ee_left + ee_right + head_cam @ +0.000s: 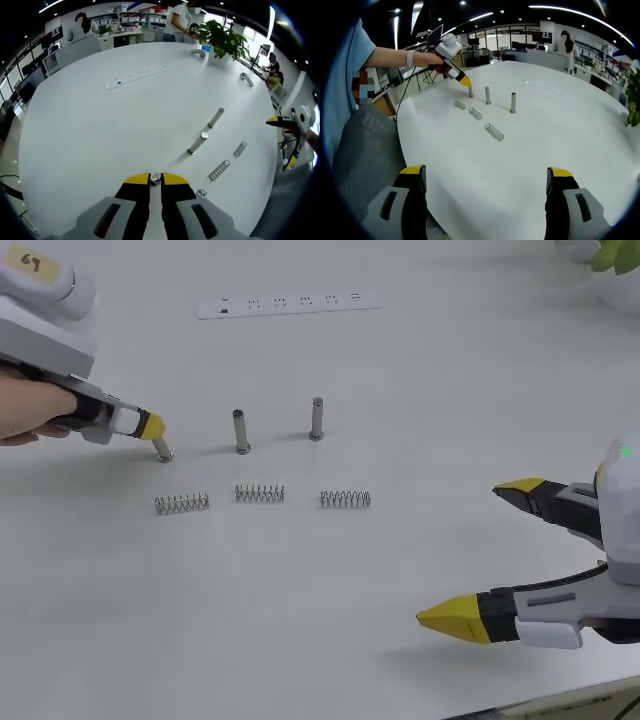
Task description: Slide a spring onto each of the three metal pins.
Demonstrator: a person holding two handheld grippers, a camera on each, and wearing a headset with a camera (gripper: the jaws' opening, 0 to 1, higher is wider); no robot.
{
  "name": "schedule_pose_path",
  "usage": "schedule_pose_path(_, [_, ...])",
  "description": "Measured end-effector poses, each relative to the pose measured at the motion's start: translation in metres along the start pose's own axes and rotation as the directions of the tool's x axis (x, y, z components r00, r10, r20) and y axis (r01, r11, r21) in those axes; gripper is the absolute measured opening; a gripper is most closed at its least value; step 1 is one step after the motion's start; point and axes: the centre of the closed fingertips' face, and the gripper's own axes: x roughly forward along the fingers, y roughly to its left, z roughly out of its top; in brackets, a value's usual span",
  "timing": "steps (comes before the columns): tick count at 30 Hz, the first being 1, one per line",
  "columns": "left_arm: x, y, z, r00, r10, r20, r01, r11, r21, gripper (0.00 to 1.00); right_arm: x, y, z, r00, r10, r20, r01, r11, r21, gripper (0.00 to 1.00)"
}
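Note:
Three metal pins stand in a row on the white table [330, 620]: the left pin [162, 449], the middle pin [240, 431] and the right pin [317, 419]. In front of them lie three springs [181, 503] [259, 494] [345, 499], one before each pin. My left gripper [150, 426] is shut on the top of the left pin [155, 177], which leans a little. My right gripper [480, 552] hovers open at the near right, well away from the springs, with nothing between its fingers [412, 172].
A white power strip [288, 304] lies at the far side of the table. A green plant [615, 255] stands at the far right corner. People sit at desks in the background of both gripper views.

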Motion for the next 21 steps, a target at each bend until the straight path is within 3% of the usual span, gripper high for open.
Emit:
schedule_pose_path(4, [-0.0017,-0.0067,-0.0017,1.0000,-0.001,0.002,0.001,1.000,0.016,0.00,0.0001,-0.0002,-0.0001,1.0000,0.000,0.000,0.000,1.000,-0.002,0.99])
schedule_pose_path(21, [0.0011,-0.0056,-0.0022,0.9998,-0.002,0.018,0.001,0.999,0.050,0.00,0.0001,0.0002,-0.0010,1.0000,0.007,-0.001,-0.007,1.000,-0.003,0.99])
